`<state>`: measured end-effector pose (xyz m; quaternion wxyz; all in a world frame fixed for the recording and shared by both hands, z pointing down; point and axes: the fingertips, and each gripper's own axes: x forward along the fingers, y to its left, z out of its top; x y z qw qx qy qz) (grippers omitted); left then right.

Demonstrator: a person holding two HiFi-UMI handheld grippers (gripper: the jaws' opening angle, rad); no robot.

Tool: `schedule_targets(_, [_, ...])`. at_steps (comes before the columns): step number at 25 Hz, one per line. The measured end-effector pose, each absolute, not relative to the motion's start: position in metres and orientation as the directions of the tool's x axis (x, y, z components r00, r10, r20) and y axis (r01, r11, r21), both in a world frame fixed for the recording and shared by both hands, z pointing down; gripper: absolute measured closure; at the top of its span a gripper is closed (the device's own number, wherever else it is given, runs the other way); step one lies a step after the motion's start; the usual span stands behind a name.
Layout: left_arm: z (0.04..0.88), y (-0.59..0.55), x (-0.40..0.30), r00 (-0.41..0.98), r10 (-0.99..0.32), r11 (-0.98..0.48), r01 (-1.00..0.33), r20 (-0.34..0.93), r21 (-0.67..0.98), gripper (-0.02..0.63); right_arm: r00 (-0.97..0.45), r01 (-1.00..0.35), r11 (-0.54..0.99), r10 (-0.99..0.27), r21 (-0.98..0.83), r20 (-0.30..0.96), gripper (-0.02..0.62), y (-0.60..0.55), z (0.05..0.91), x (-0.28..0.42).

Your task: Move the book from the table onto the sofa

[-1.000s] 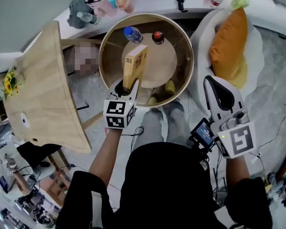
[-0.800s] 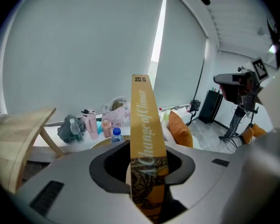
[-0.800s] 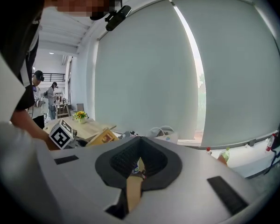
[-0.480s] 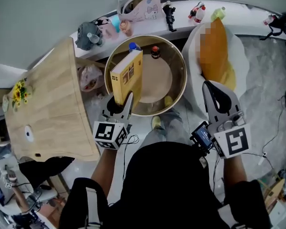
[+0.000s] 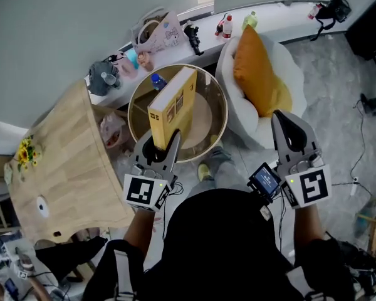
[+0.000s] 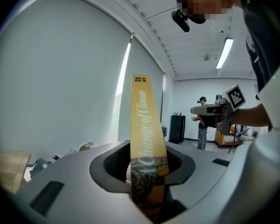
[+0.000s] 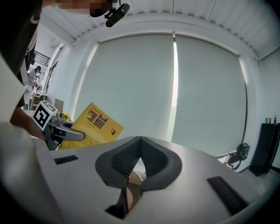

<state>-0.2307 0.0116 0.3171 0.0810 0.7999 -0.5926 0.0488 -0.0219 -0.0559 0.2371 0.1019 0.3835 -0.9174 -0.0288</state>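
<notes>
Book [image 5: 173,107]: a yellow hardback, clamped at its lower end between the jaws of my left gripper [image 5: 160,147] and standing nearly upright. In the left gripper view the pads press on both covers and the titled spine rises straight out of the gap toward the ceiling. The book is clear of the round table [image 5: 133,115]; in the head view it is held in the air over the table's near side. A blue-capped bottle [image 5: 156,80] stands on the table behind it.

Right gripper [image 5: 288,125]: jaws pressed together with nothing between them, held out on the sofa side, idle.

Sofa [image 5: 251,128]: white and rounded, just beside the table on its right. An orange cushion [image 5: 261,79] leans against its back and takes up much of the seat. A strip of bare white seat shows in front of the cushion.

Step, as I judge it: pick-up done, carry in hand, placing not yet begun.

Next move calls for:
- Swing the left gripper to the right, past the table rim and over the sofa.
- Tip the book from upright toward flat and lower it onto the free seat in front of the cushion.
- Only then part the jaws.

The grip is at one end only, so the long book could pivot in the pads; go gently. My right gripper is free to steady it.
</notes>
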Motion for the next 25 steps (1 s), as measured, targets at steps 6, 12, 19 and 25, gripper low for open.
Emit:
schedule_targets(6, [0.308,0.016,-0.178,0.432,-0.889,-0.428,-0.902,0.154,0.060,0.453,-0.577,-0.792,0.590,-0.807,0.158,0.123,0.586,-0.034,0.224,0.034])
schedule_targets(12, [0.296,0.009,-0.126,0.536,-0.832,-0.534,-0.844,0.145,0.057,0.453,-0.491,-0.846,0.498,-0.867,0.191,0.086,0.586,-0.023,0.210,0.084])
schedule_targets(19, [0.279,-0.027,-0.058,0.631,-0.766,-0.631,-0.774,0.118,0.043,0.453,-0.390,-0.890,0.396,-0.918,0.224,0.075,0.586,-0.035,0.208,0.156])
schedule_targets(25, [0.276,-0.086,0.022,0.671,-0.730,-0.673,-0.739,0.131,0.038,0.453,-0.348,-0.914,0.353,-0.936,0.200,0.060,0.586,-0.087,0.213,0.236])
